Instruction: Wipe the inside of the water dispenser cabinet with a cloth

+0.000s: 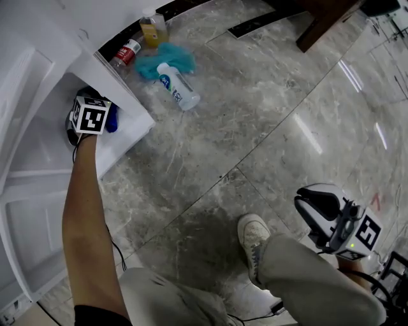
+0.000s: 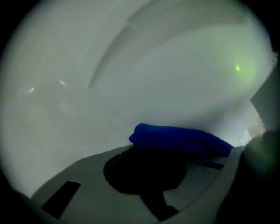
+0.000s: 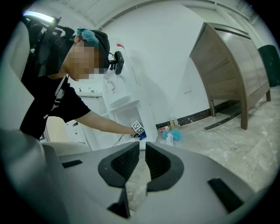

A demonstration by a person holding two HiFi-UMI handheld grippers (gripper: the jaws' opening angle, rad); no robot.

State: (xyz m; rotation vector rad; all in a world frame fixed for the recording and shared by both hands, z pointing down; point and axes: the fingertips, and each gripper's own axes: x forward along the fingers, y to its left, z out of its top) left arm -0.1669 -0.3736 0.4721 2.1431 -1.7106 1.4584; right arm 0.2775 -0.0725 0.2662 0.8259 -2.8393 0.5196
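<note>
Here, the floor (image 1: 255,127) is glossy grey marble-look tile with pale veins, thin seams and streaks of reflected light. At 9 o'clock in the head view stands the white water dispenser cabinet (image 1: 38,146), its lower compartment open. The person's bare left arm reaches into it at 10 o'clock.

The left hand-held gripper (image 2: 148,157) is inside that compartment, its jaws clamped together on the folded dark blue cloth (image 2: 179,140). The cloth lies against the smooth, curved white inner wall (image 2: 153,65).

At 11 o'clock, on the floor beside the cabinet, a white spray bottle (image 1: 178,86) lies on its side, partly on a crumpled teal cloth (image 1: 167,58). Just beyond are a small bottle of yellow liquid (image 1: 153,28) and a clear bottle with a red label (image 1: 127,54), against a dark skirting strip (image 1: 185,7). A brown wooden furniture leg (image 1: 319,25) shows at 1 o'clock.

The right hand-held gripper (image 3: 140,148) is at 4 o'clock, beside the person's knee and a pale shoe (image 1: 254,235). Its jaws stand slightly apart with nothing between them. Its view shows a white wall (image 3: 166,65) and a tall wooden sideboard (image 3: 232,74).
</note>
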